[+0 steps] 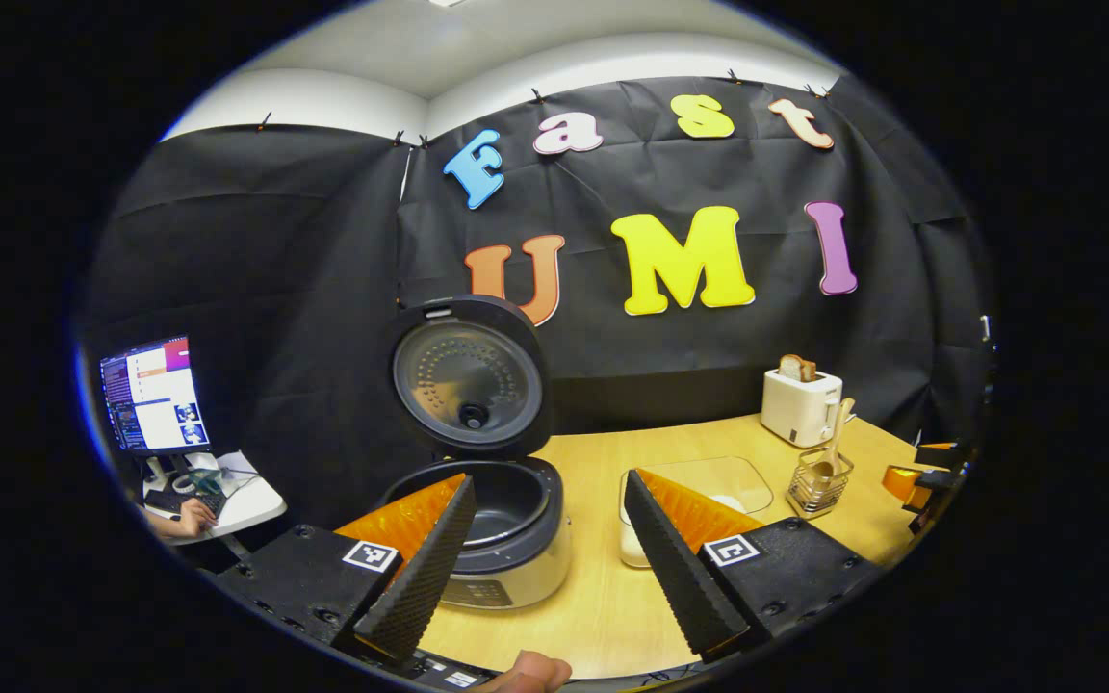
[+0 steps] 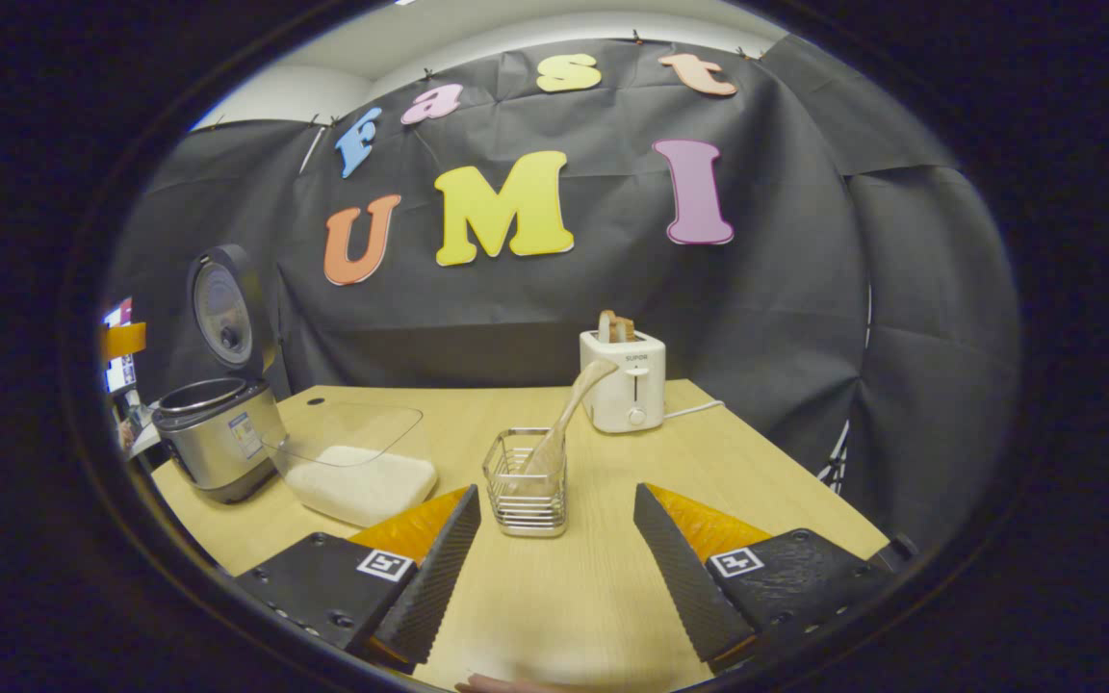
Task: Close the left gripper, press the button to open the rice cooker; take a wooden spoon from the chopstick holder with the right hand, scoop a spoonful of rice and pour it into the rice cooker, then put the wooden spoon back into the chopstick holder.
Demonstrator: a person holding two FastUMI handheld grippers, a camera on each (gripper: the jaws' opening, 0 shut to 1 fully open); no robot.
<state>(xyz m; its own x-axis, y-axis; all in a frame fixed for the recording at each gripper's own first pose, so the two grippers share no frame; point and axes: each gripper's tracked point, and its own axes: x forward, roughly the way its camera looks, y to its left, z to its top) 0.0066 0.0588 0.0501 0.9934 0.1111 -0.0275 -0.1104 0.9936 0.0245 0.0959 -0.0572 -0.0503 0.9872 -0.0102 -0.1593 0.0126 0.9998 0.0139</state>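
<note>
The rice cooker stands with its lid swung up and its dark inner pot bare. My left gripper is open just in front of it, nothing between the fingers. A clear container of rice sits to the cooker's right. The wire chopstick holder holds a wooden spoon leaning to the right. My right gripper is open, a short way in front of the holder and apart from it; in the left gripper view it shows at the right edge.
A white toaster with bread stands at the back of the wooden table. Left of the table, a side desk carries a lit monitor and a person's hand. The table's right edge drops off near the black cloth.
</note>
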